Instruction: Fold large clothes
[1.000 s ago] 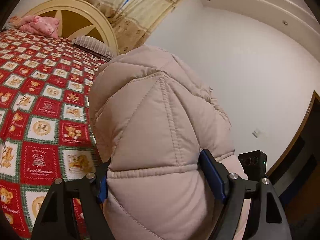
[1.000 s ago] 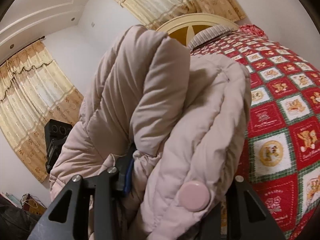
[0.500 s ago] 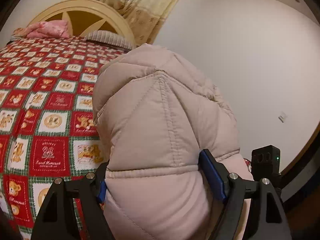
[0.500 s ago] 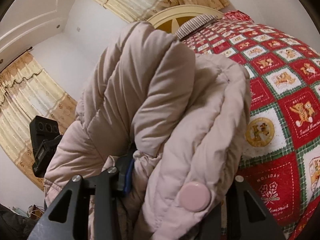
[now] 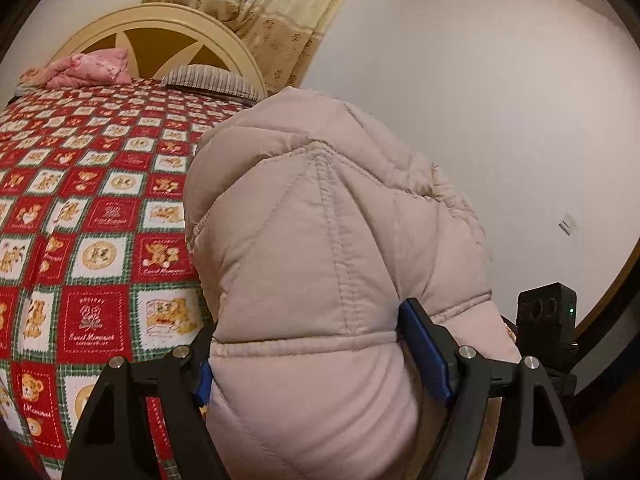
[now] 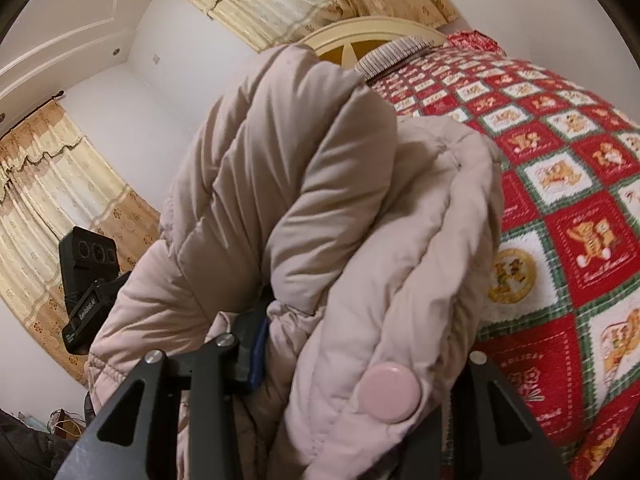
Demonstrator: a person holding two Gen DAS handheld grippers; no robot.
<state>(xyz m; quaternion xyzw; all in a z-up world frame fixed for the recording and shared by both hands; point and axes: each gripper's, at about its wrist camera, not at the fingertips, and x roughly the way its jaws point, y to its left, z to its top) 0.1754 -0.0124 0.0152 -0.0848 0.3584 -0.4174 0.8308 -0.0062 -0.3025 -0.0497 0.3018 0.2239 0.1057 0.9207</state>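
The big puffy coat (image 5: 320, 264) is up in the air beside the bed (image 5: 92, 216), not lying on it yet. The left gripper (image 5: 308, 364) squeezes a fat, stitched part of the coat, with a blue pad pushing in on each side, so its jaws stand quite wide around the thick bunch. The right gripper (image 6: 360, 360) also holds the coat (image 6: 320, 220), but its jaws are closer together, and only the blue pad on the picture's left shows; the other side is hidden behind the coat's soft rolls and a round pink button (image 6: 389, 393). From the right camera the coat looks bunched into a few thick rolls, but I cannot tell if these are neat folds or just how it hangs. The bed, with its red blanket of little bear squares, is just next to the coat, and the blanket near the coat is bare. At the far end of the bed sit a striped pillow (image 5: 208, 82) and a pink bundle (image 5: 88, 68), by the round headboard (image 5: 160, 28). I think the job is only starting: the coat is picked up, but it must be laid flat on the bed, smoothed, and folded over.
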